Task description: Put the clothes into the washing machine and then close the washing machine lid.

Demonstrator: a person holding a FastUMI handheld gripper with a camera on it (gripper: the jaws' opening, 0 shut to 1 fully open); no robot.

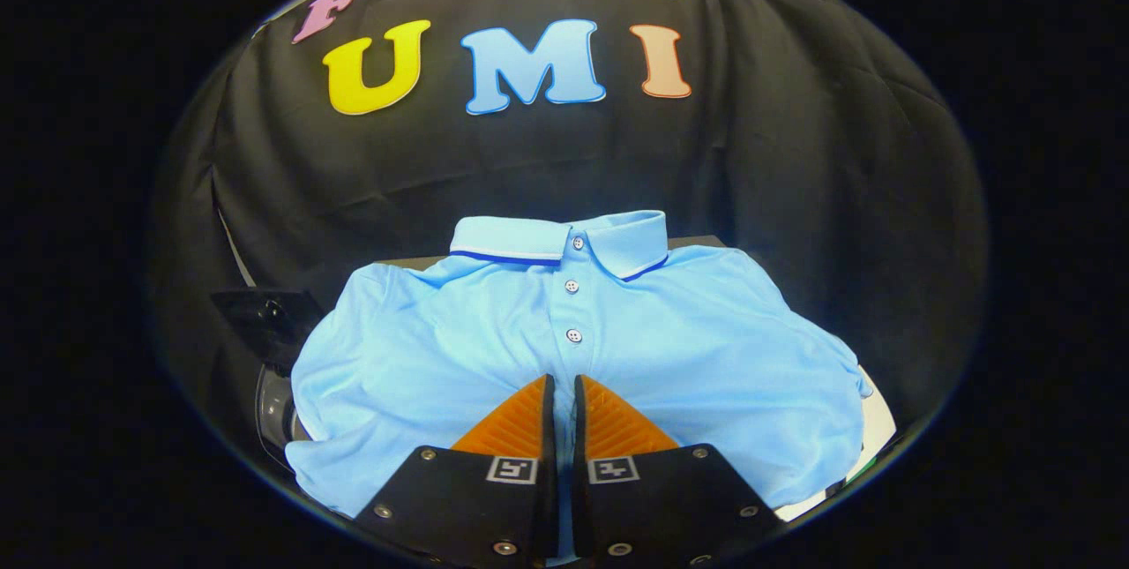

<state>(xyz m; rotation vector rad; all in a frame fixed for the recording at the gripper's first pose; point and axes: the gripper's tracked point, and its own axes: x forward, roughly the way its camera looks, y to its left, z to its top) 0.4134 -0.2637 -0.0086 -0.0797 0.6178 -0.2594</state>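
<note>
We see the light blue polo shirt (617,331) spread flat on the table (869,432), not yet loaded. Our gripper (564,393) jaws nearly closed, pinching a fabric fold, we judge. Loading and lid-closing remain.

shirt (573,340) ahead of tool (564,388) | fingers together, maybe pinching shirt

polo shirt (688,348): matt knit cloth, glossy plastic buttons | gripper (564,393): ribbed pads pinching shirt cloth | booth wall (794,128): matt cloth, creased
</note>
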